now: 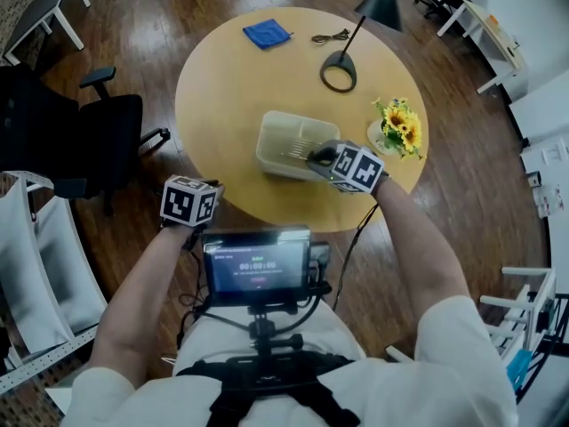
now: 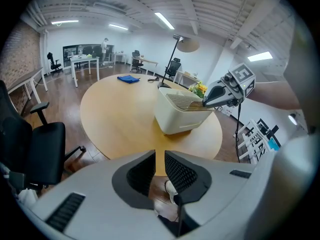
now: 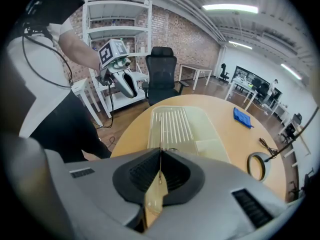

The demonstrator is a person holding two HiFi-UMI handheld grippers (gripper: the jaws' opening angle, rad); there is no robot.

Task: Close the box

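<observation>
A translucent plastic box [image 1: 277,146] stands on the round wooden table [image 1: 222,87], toward its near right side. Its ribbed lid [image 3: 174,126] lies tilted over the box top. My right gripper [image 1: 313,157] is shut on the lid's near edge, and a thin tab of the lid is pinched between its pads [image 3: 160,176]. In the left gripper view the box [image 2: 177,118] and the right gripper [image 2: 206,103] are at the lid's right edge. My left gripper [image 1: 213,194] hangs off the table's near edge, left of the box, its jaws [image 2: 159,171] a narrow gap apart with nothing between them.
A blue cloth [image 1: 267,33] and a cable [image 1: 331,36] lie at the table's far side. A desk lamp with a ring base [image 1: 339,71] stands behind the box, and sunflowers [image 1: 400,124] to its right. A black office chair [image 1: 98,140] is left of the table.
</observation>
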